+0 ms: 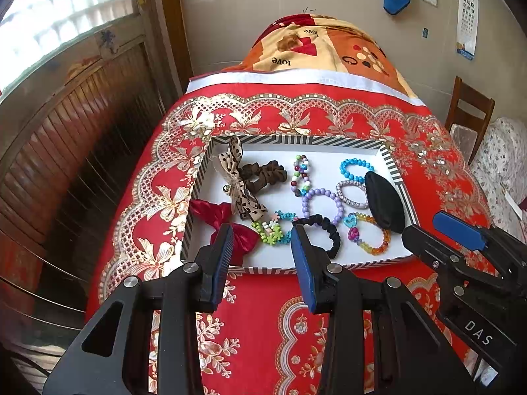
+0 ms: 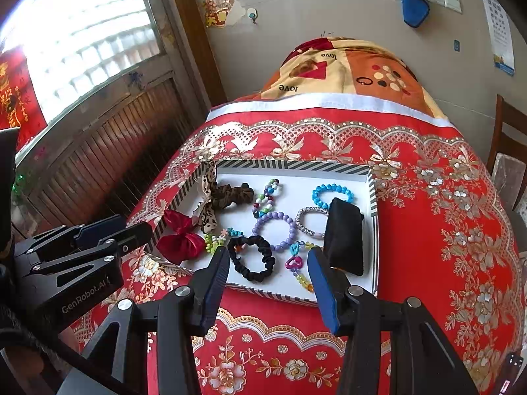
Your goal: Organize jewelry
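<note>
- Both grippers hover at the near edge of a striped-rim tray (image 1: 296, 141) sitting on the red floral tablecloth (image 1: 263, 302) that covers the tabletop.
- Left gripper (image 1: 262, 240): jaws apart, nothing between them, poised above the tray's near-left part, over the red satin bow (image 1: 242, 237) and the green bead bracelet (image 1: 271, 230).
- Right gripper (image 2: 268, 263): jaws apart and empty too, framing the black scrunchie (image 2: 253, 258) and the pink heart bead (image 2: 294, 262) on a multicolour bracelet.
- From the left wrist view, the right gripper shows at the tray's right corner, just beside the black pouch (image 1: 385, 202).
- Inside the tray, far left: a leopard-print ribbon bow (image 1: 238, 181) lying across a brown scrunchie (image 1: 265, 174).
- Middle: a mixed-colour bead bracelet (image 1: 301, 176), and nearer, a lilac bead bracelet (image 1: 321, 205) touching the black scrunchie.
- Right side: a turquoise bead bracelet (image 1: 355, 169), a silver band (image 1: 350, 194) beside the pouch, and a rainbow bead bracelet (image 1: 372, 235) at the near right.
- Behind the tray, a patterned orange quilt (image 1: 329, 46) is heaped against the wall.
</note>
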Demonstrator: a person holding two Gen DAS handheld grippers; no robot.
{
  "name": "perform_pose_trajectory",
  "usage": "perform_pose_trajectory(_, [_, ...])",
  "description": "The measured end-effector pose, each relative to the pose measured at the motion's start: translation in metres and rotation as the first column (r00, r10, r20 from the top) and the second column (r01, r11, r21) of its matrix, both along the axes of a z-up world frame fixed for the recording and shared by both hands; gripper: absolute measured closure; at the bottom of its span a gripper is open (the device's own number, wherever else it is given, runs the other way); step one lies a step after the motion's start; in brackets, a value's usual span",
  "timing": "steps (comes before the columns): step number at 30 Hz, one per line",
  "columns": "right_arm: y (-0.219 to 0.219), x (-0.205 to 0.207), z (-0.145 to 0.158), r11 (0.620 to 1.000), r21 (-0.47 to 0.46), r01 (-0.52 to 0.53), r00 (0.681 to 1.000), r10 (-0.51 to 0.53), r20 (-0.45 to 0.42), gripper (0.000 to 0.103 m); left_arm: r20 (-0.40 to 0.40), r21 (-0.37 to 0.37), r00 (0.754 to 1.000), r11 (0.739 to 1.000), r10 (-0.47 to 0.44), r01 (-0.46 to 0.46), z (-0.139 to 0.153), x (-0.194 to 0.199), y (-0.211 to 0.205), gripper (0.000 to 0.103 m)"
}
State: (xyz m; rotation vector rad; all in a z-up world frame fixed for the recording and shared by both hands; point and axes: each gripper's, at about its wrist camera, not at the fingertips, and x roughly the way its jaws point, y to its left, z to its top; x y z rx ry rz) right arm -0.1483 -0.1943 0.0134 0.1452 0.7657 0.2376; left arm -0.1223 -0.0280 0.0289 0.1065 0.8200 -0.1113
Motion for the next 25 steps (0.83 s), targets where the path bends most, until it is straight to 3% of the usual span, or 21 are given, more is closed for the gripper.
perform_pose_trajectory(25, [-0.013, 0.017, -0.019, 1.0, 0.012, 0.01, 0.999, -0.01, -0.039, 0.055, -0.015, -0.003, 1.0, 1.0, -0.007, 0.007, -0.013, 0.016, -0.008, 0.067])
